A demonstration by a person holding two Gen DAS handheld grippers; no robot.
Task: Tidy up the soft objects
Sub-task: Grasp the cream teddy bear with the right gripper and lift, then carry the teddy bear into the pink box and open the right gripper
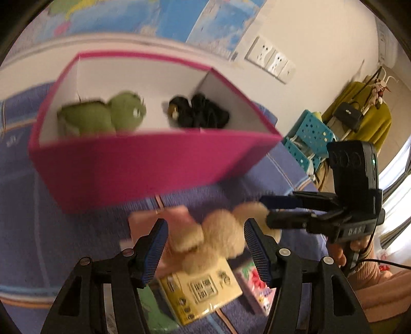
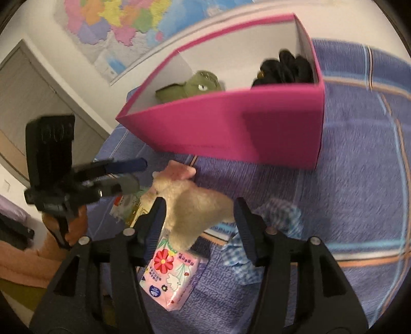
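Purple blanket carries a pink box; beige plush lies just before it. Both grippers' jaws stand apart. Only the right view shows a door.

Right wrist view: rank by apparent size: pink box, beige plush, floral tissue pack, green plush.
1. pink box
2. beige plush, though nearness to the camera inflates it
3. floral tissue pack, also close to the lens
4. green plush, partly hidden behind the box wall

white wall — colourful map, grey door, wall sockets
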